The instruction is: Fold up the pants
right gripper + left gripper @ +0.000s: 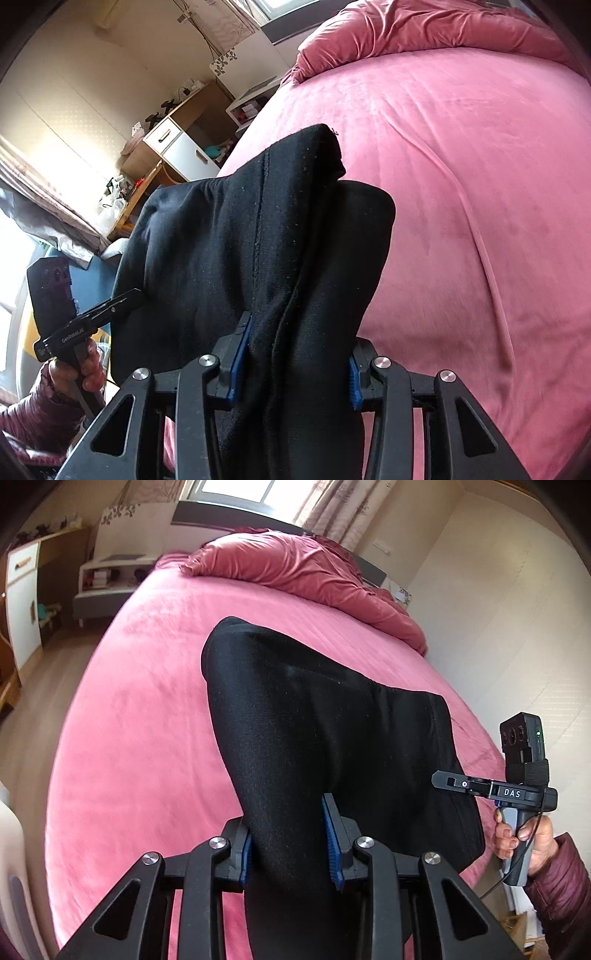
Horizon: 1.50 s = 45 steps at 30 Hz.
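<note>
Black pants (pixel 317 716) hang doubled over above a pink bed (pixel 147 701). My left gripper (pixel 290 843) is shut on one bunched end of them. My right gripper (pixel 295 365) is shut on the other end of the pants (pixel 258 236), with cloth bunched thick between its blue pads (pixel 240 354). The right gripper also shows at the right edge of the left wrist view (pixel 454 782), and the left gripper at the left edge of the right wrist view (pixel 125 299). The two grippers are close together, with the cloth draped between them and lifted off the bed (pixel 480 184).
A bunched dark pink duvet (pixel 314 572) lies across the head of the bed. A white cabinet (pixel 22 598) and a low shelf unit (pixel 107 576) stand on the wooden floor to the left. A white wall (pixel 498 609) runs along the bed's right side.
</note>
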Motion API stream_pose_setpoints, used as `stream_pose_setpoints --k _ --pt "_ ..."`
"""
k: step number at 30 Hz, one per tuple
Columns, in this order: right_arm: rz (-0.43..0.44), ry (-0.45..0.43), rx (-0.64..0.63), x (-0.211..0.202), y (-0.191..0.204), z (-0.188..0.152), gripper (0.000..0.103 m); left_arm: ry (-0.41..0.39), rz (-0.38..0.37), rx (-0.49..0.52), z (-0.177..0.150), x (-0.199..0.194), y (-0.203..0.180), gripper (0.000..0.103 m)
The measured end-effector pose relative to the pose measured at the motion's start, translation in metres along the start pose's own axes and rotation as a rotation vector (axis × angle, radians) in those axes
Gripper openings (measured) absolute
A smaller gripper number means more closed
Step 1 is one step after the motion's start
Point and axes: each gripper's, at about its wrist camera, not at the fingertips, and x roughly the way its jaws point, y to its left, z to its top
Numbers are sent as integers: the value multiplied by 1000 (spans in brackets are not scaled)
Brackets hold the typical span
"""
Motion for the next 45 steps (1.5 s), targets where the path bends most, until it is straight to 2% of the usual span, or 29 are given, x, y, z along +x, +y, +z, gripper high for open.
stream_pose_setpoints --k 11,18,22,24,25,27,30,31,32,36,38,41,45 --pt "-4 23 -10 39 0 67 42 -36 70 8 49 31 14 32" --pt "-1 70 10 77 -7 91 42 -23 106 -5 54 42 33 32" --pt "-8 115 29 105 -16 96 43 18 134 -41 51 62 51 32" --pt "-31 137 47 119 -25 93 49 59 154 -81 45 77 64 35" --pt "-34 141 76 126 -33 89 56 71 155 -112 39 84 73 36" --pt "-13 126 114 131 -41 86 61 64 150 -155 34 89 83 43" --pt "-20 106 117 126 -39 82 66 63 174 -157 37 86 82 50" --pt "-35 106 118 122 -39 81 72 62 185 -149 38 83 80 51" --pt "-51 106 116 118 -38 81 76 56 209 -135 40 80 77 52" --pt "-158 47 62 91 -22 80 76 -7 347 -98 42 47 64 53" --pt "-215 -3 25 71 -10 74 76 -55 353 -95 39 28 58 54" --pt "-239 -68 -12 41 8 62 77 -115 379 -92 30 2 47 55" --pt "-265 -101 -62 20 35 38 80 -154 396 -93 15 -21 29 55"
